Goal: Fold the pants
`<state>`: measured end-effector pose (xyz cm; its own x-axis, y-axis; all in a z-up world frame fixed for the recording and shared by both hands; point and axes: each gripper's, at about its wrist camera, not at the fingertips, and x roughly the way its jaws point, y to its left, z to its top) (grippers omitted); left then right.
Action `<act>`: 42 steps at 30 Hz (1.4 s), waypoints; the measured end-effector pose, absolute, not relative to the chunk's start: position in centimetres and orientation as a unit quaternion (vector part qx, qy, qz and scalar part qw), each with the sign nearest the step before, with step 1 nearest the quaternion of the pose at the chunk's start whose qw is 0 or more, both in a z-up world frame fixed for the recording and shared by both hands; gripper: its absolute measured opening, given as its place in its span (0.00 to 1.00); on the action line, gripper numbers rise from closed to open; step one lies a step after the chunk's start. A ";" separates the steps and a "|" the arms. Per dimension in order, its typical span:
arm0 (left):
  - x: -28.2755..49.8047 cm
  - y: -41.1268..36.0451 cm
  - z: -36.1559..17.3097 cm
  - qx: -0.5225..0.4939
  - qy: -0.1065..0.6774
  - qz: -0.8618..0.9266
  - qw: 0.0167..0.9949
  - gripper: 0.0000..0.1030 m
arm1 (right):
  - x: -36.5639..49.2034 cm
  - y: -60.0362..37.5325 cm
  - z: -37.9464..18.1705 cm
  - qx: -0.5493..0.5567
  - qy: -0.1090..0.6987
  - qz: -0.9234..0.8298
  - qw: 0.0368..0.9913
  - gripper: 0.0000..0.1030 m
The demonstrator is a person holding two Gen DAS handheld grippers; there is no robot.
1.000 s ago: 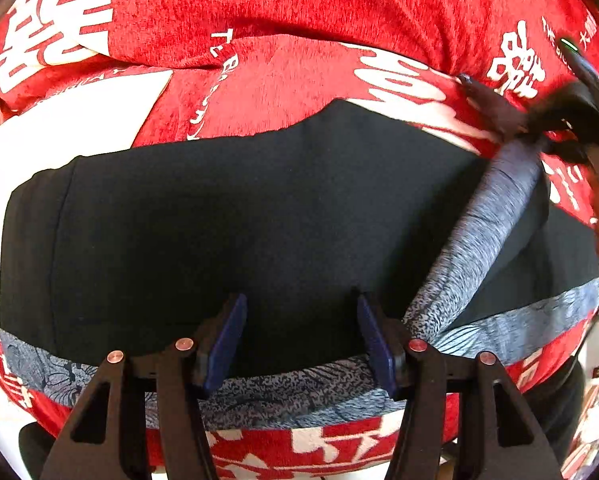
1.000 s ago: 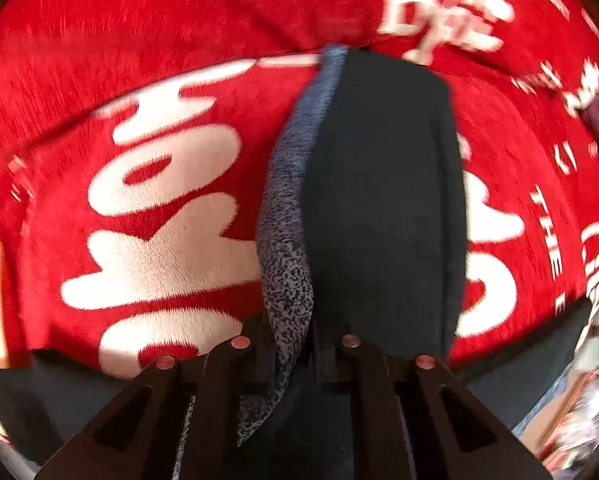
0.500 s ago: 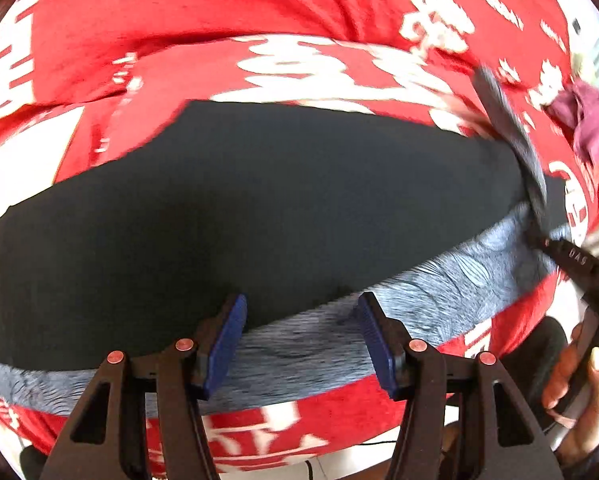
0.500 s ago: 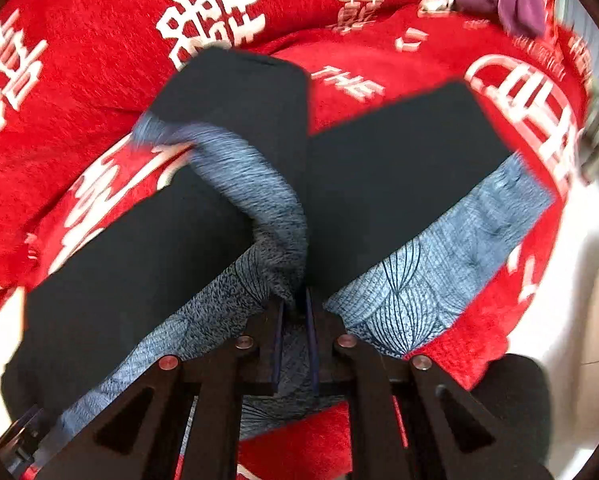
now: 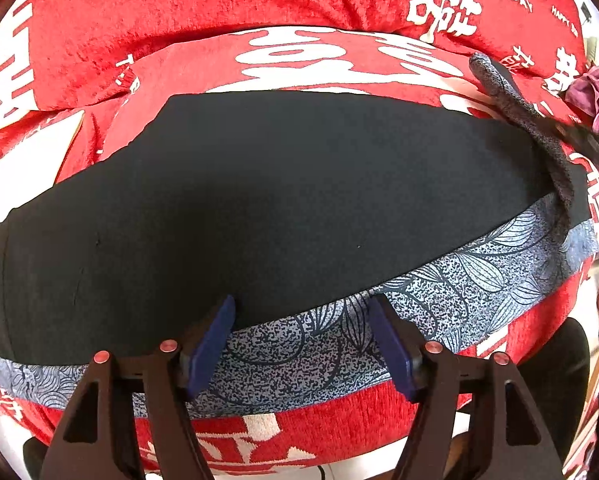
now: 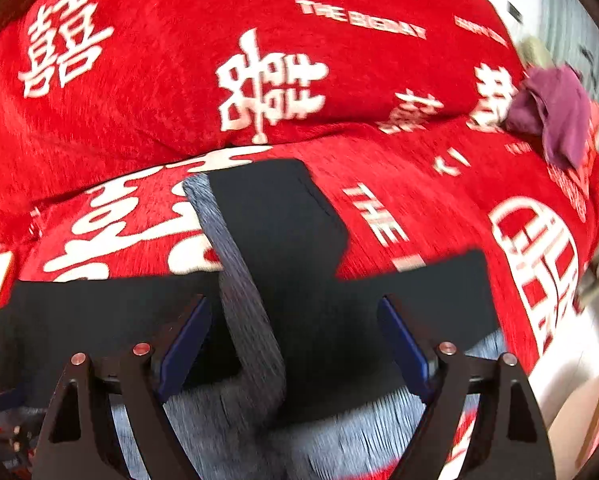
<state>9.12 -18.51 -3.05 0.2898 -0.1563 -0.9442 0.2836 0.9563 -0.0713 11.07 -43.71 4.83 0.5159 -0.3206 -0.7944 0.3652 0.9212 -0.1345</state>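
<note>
The pants (image 5: 279, 200) are black with a blue-grey patterned band (image 5: 439, 292) along the near edge. They lie flat across a red blanket. My left gripper (image 5: 301, 336) is open and empty, just above the patterned band. In the right wrist view the pants (image 6: 283, 240) have one leg end folded over towards the back, its blue-grey underside (image 6: 239, 280) showing. My right gripper (image 6: 295, 340) is open, its fingers on either side of that folded leg, not holding it.
A red blanket with white characters (image 5: 219, 20) covers the surface and rises in a ridge at the back. A crumpled purple cloth (image 6: 551, 108) lies at the far right; it also shows in the left wrist view (image 5: 595, 96). The blanket's edge drops off at the right (image 6: 571, 344).
My right gripper was shut on the leg end, carried it over the pants, and has now opened and let it go. My left gripper stayed open.
</note>
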 end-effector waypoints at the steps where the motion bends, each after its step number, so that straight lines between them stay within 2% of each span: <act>1: 9.1 -18.5 -3.0 0.055 0.580 -0.137 0.801 0.69 | 12.6 -43.2 4.5 0.011 0.461 -0.189 0.867 0.85; 6: 9.2 -18.3 -3.1 0.054 0.581 -0.139 0.800 0.69 | 19.0 -41.1 0.9 -0.088 0.531 -0.195 0.820 0.85; 7: 9.2 -18.3 -3.1 0.054 0.581 -0.140 0.800 0.69 | 19.9 -41.4 -0.3 -0.105 0.551 -0.207 0.801 0.72; 8: 9.2 -18.3 -3.1 0.055 0.581 -0.140 0.800 0.69 | 20.2 -42.2 -0.9 -0.102 0.560 -0.215 0.793 0.29; 9: 9.1 -18.3 -3.1 0.055 0.580 -0.140 0.800 0.69 | 20.1 -43.1 -1.0 -0.086 0.565 -0.217 0.792 0.22; 11: 9.2 -18.4 -3.1 0.056 0.581 -0.139 0.800 0.69 | 18.2 -45.7 0.8 0.005 0.546 -0.198 0.814 0.14; 14: 9.2 -18.4 -3.0 0.054 0.585 -0.136 0.798 0.69 | 13.4 -48.8 4.6 0.047 0.478 -0.232 0.846 0.12; 17: 9.2 -18.5 -2.8 0.051 0.587 -0.134 0.797 0.69 | 6.4 -53.7 7.9 0.148 0.396 -0.254 0.870 0.10; 19: 9.1 -18.7 -2.8 0.057 0.586 -0.134 0.797 0.69 | 2.1 -57.2 7.1 0.262 0.374 -0.219 0.862 0.10; 22: 9.1 -18.7 -2.8 0.057 0.586 -0.132 0.797 0.69 | -0.6 -58.5 3.9 0.281 0.388 -0.208 0.853 0.10; 25: 9.2 -18.6 -2.7 0.056 0.589 -0.133 0.795 0.69 | -2.2 -60.0 1.1 0.349 0.378 -0.179 0.839 0.13; 27: 9.2 -18.6 -2.8 0.056 0.590 -0.133 0.794 0.69 | -2.8 -61.2 0.5 0.394 0.357 -0.168 0.830 0.31; 29: 9.3 -18.6 -2.8 0.056 0.590 -0.133 0.794 0.69 | -3.3 -62.2 0.3 0.426 0.324 -0.162 0.829 0.65; 30: 9.3 -18.6 -2.8 0.056 0.590 -0.133 0.794 0.69 | -3.6 -62.7 0.2 0.442 0.302 -0.158 0.830 0.69; 31: 9.3 -18.6 -2.8 0.056 0.591 -0.134 0.794 0.69 | -3.7 -63.1 0.0 0.453 0.291 -0.155 0.828 0.68; 32: 9.4 -18.5 -2.7 0.056 0.592 -0.137 0.792 0.69 | -3.4 -63.4 -0.2 0.459 0.294 -0.149 0.825 0.50; 33: 9.5 -18.5 -2.6 0.053 0.593 -0.139 0.791 0.69 | -3.1 -63.6 -0.1 0.455 0.304 -0.136 0.826 0.21; 34: 9.7 -18.3 -2.4 0.049 0.594 -0.140 0.790 0.69 | -2.9 -63.6 0.0 0.448 0.316 -0.133 0.826 0.06; 37: 9.9 -17.8 -1.2 0.039 0.587 -0.141 0.797 0.69 | -2.6 -63.2 2.1 0.424 0.319 -0.129 0.838 0.06; 42: 9.6 -17.6 1.5 0.053 0.559 -0.162 0.811 0.69 | -3.3 -60.2 9.5 0.359 0.283 -0.112 0.882 0.06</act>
<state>9.62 -17.60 1.47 0.3226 -0.2036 -0.9244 0.3215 0.9421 -0.0953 -3.26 -60.24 9.55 0.8143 0.0052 -0.5804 0.4020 0.7163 0.5704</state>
